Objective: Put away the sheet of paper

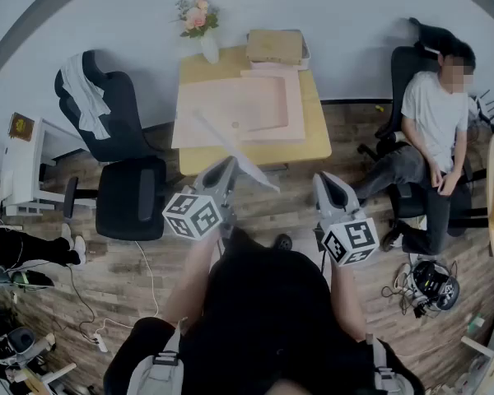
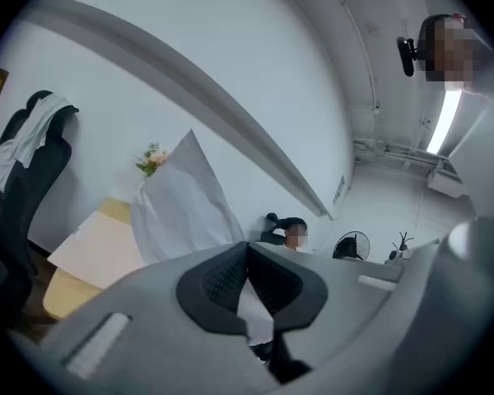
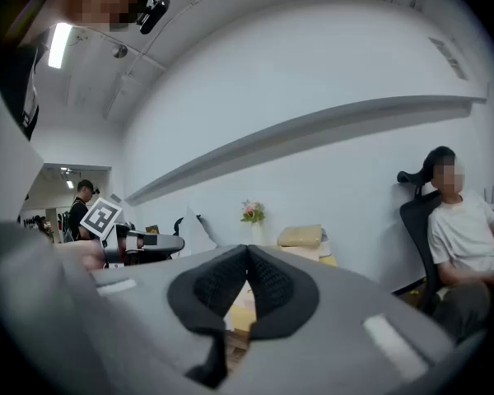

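- My left gripper (image 1: 227,166) has its jaws closed all the way on the sheet of paper (image 1: 245,164). In the left gripper view the pads meet at the tip, with a white strip of the sheet pinched between them lower down.
- The sheet (image 2: 185,200) rises out of the jaws as a tall, slightly creased white point. It is held in the air and does not lie on anything.
- From the head view the sheet crosses the near edge of the table (image 1: 314,134), just in front of the pink pad (image 1: 247,109) that lies on it.
- My right gripper (image 1: 330,181) is level beside the left one. Its jaws are closed tip to tip with nothing in them, and I see only the table through the small gap below the pads (image 3: 267,282).
- At the table's far edge a vase of flowers (image 1: 198,16) stands at the left corner and a brown bundle (image 1: 274,46) sits toward the right corner.
- A black office chair (image 1: 128,192) stands off the table's left side.
- A seated person (image 1: 432,113) is off its right side.
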Tool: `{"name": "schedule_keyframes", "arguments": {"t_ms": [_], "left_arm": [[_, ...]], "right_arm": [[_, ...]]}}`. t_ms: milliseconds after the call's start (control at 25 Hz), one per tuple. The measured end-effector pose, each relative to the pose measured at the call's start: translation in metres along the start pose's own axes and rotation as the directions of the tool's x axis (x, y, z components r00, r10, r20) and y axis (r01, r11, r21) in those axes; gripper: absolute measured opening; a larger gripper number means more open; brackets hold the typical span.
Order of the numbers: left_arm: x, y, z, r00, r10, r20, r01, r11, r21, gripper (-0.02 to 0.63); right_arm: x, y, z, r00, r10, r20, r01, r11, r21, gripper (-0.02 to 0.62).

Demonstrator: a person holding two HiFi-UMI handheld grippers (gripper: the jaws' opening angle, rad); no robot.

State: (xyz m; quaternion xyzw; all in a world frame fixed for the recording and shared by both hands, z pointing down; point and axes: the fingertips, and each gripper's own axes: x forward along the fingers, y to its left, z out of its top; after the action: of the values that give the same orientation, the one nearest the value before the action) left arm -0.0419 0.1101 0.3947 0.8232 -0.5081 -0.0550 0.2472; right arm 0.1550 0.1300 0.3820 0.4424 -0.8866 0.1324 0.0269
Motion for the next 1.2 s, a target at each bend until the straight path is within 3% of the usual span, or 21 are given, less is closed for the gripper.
{"name": "schedule_keyframes", "arguments": {"t_ms": [720,920,1200], "left_arm": [[-0.001,-0.037,-0.022,1.000,-0.013,-0.020,0.014,1.000,0.016,0.009],[-0.001,-0.048,-0.031,0.999,-0.015,-0.033,0.016,1.000,0.021,0.009],[0.000,-0.050,-0.040,0.999,-0.005,-0.052,0.007,1.000,0.025,0.008]], "right_arm": [[-0.038,-0.009,-0.014,1.000,-0.002,-0.011,0.002,1.000,-0.020,0.002],[-0.047,-0.012,-0.019,0.999,0.032,-0.009,-0.031,0.998,0.047,0.002],[-0.054,-0.022,-0.029,1.000,0.002,-0.009,-0.002,0.997,0.078,0.003]]}}
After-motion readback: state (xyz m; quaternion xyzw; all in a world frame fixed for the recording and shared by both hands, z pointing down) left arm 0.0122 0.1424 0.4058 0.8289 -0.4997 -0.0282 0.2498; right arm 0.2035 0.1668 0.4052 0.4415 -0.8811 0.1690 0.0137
